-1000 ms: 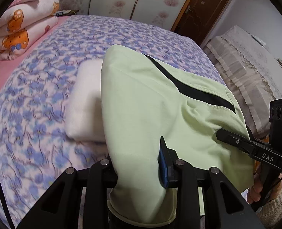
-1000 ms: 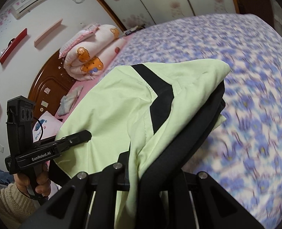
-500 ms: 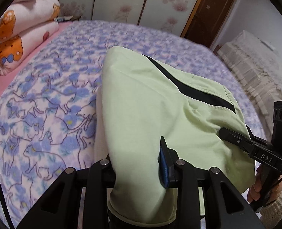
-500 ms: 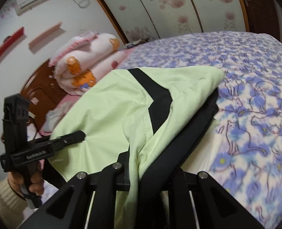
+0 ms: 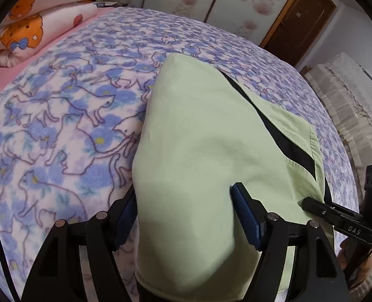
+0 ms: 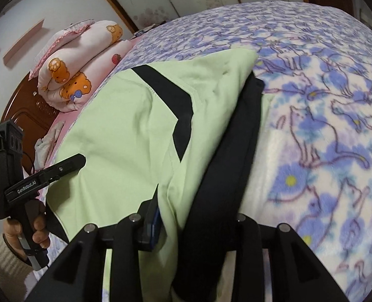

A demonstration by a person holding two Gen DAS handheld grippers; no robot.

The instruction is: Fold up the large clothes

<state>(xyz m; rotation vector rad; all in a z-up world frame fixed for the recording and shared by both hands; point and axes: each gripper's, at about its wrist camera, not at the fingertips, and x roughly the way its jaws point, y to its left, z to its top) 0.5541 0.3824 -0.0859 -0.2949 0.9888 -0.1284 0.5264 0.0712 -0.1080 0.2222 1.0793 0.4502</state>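
Observation:
A pale green garment (image 5: 206, 138) with a black stripe (image 6: 176, 100) and black lining lies folded on the cat-print bedspread (image 5: 60, 125). My left gripper (image 5: 186, 203) straddles its near edge. Its jaws are opening and stand wide, with the cloth loose between the blue pads (image 5: 246, 216). My right gripper (image 6: 196, 216) has a thick green and black fold between its jaws, which are opening too. The black cloth hides its right finger. Each view shows the other gripper at the garment's far corner: the right one (image 5: 309, 203) and the left one (image 6: 79, 161). A pale cloth (image 6: 264, 166) peeks out beneath the garment.
A folded bear-print quilt (image 5: 35, 25) lies on a pink sheet at the head of the bed, near a wooden headboard (image 6: 22, 115). A brown door (image 5: 299, 20) and lace-covered furniture (image 5: 349, 115) stand beyond the bed's right side. A person's hand (image 6: 37, 229) holds the left gripper.
Both grippers have come down toward the bed with the green garment, which now covers the white folded cloth. Both pairs of jaws have spread wider around the cloth.

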